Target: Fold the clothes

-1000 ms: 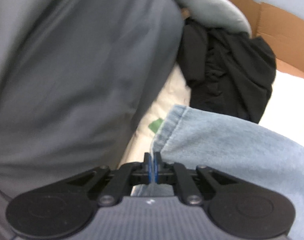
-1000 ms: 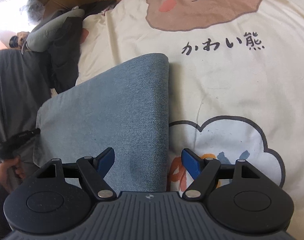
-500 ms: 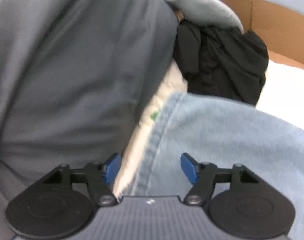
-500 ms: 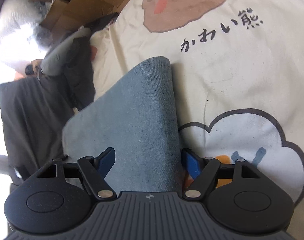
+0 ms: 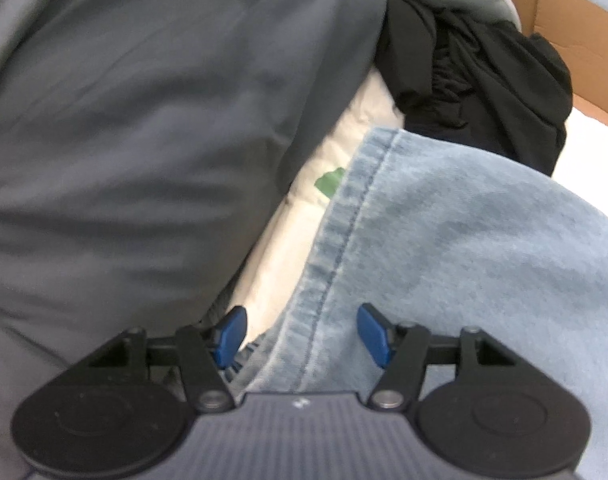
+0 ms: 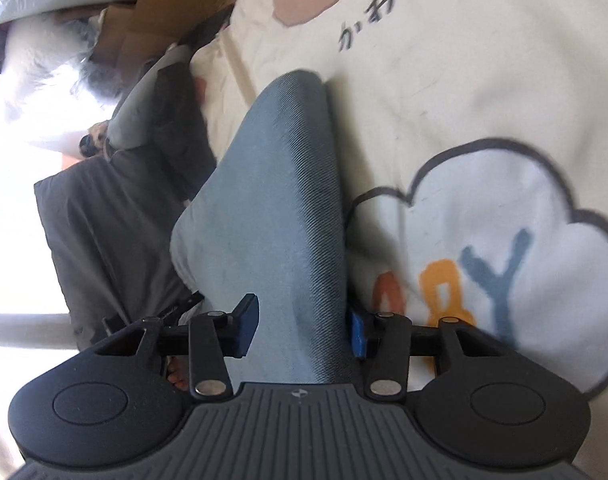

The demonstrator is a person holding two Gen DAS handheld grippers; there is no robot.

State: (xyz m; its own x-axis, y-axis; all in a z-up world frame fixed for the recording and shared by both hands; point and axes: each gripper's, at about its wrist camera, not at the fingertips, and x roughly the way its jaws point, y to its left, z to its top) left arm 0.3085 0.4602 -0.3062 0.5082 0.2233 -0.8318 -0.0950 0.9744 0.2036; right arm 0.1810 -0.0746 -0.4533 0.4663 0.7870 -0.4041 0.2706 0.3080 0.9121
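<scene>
A cream bedsheet (image 6: 444,92) printed with a cartoon bear, Japanese lettering and a lettered cloud covers the bed and carries everything. On it lies the blue denim garment (image 6: 280,216), apparently jeans, doubled over so that a rounded fold edge runs away from the right wrist camera; in the left wrist view its stitched hem (image 5: 344,240) lies on the sheet just beside a wide spread of grey cloth (image 5: 144,140), which cannot be told for certain as another garment or the person's clothing. Farther off sit a crumpled black garment (image 5: 484,80) and brown cardboard (image 5: 576,40). The right hand-held gripper (image 6: 302,320) stands wide, its blue pads either side of the folded denim band but not pinching it. The left hand-held gripper (image 5: 302,336) is likewise spread wide, straddling the hem without gripping it. Judging by this, the denim is in a folded state with both tools released over it, which would fit either a fold just laid down or a fresh grip about to be taken for another fold. If a further fold is meant, it calls for closing on the thick doubled edge squarely, since several denim layers may slip from a shallow pinch.
</scene>
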